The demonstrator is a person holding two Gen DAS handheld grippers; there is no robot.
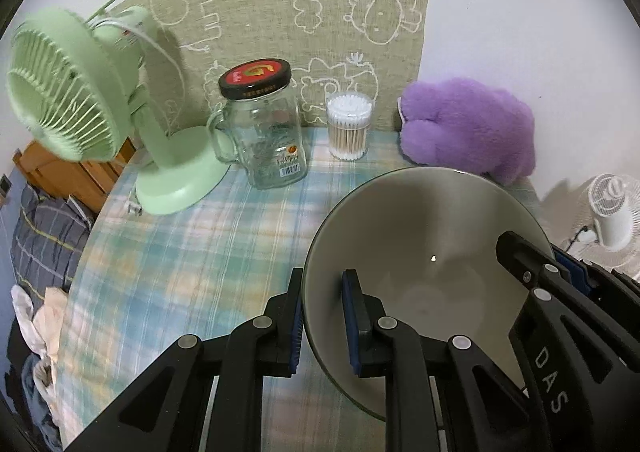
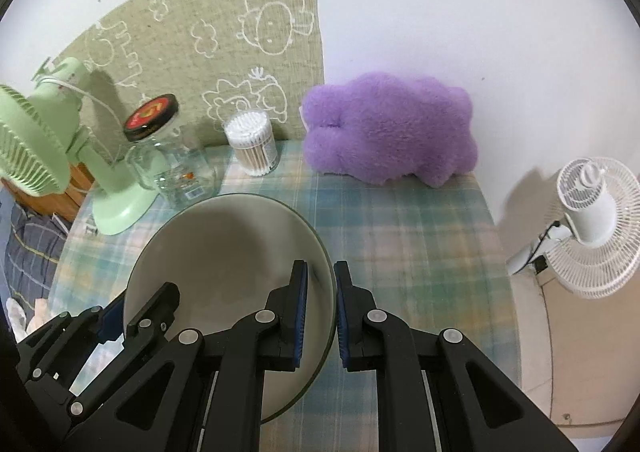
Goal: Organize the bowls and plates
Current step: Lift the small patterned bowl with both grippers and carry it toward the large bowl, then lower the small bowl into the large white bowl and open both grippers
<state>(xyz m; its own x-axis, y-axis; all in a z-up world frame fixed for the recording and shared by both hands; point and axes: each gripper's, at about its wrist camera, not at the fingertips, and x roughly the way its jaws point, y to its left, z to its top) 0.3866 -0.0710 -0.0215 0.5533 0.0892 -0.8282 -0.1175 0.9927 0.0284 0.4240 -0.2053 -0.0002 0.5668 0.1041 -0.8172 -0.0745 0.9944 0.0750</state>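
Over the table's (image 2: 420, 252) middle, both grippers are pinching the bowl's (image 1: 420, 236) opposite rims: left gripper (image 1: 326, 326), right gripper (image 2: 320, 316). Open cloth is lying rightward.

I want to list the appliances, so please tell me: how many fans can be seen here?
2. The green fan stands on the table's far left corner; the white fan stands on the floor, right of the table. Others may be outside view.
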